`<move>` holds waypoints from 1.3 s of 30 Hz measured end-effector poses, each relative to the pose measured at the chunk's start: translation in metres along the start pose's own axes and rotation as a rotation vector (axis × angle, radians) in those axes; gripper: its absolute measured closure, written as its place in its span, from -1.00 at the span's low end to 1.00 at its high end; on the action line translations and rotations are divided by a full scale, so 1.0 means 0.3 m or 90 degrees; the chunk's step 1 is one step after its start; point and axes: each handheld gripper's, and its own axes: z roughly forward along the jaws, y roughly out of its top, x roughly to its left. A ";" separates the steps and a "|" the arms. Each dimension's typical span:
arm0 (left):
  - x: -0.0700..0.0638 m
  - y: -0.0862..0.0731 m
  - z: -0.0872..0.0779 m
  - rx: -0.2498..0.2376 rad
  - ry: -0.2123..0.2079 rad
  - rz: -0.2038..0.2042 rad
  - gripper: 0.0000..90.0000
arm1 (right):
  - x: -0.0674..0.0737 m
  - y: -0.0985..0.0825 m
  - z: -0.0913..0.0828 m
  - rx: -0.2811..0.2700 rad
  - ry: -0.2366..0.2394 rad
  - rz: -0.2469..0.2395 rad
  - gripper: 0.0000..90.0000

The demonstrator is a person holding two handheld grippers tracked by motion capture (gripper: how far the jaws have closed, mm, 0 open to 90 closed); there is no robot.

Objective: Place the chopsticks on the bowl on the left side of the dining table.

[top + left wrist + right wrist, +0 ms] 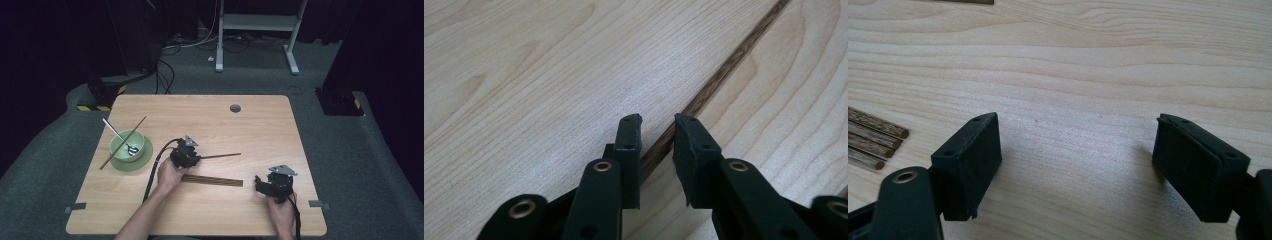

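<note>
The left gripper (658,131) is open a little around one thin stick (724,70) in the middle of the surface (260,125). The right gripper (1075,165) is wide open and empty. I think the stick is light, hard and slippery, so grab near its middle.

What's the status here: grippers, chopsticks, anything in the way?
Left hand-held gripper part open, straddling one chopstick, not clamped. Right hand-held gripper wide open over bare table. Chopstick bundle between them. Nothing obstructing.

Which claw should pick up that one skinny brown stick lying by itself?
The left claw, probably. Its jaws already straddle the single thin brown wooden chopstick, slightly apart. The right claw is wide open over bare light wooden table, beside the bundle of brown chopsticks.
</note>
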 end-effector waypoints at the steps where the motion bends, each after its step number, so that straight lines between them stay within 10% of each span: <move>1: 0.001 0.000 0.000 0.000 0.000 0.000 0.63 | 0.000 0.000 0.000 0.000 0.000 0.000 -0.58; 39: 0.045 -0.013 -0.004 -0.009 -0.004 -0.013 0.86 | 0.001 0.000 0.000 0.001 0.000 0.003 -0.58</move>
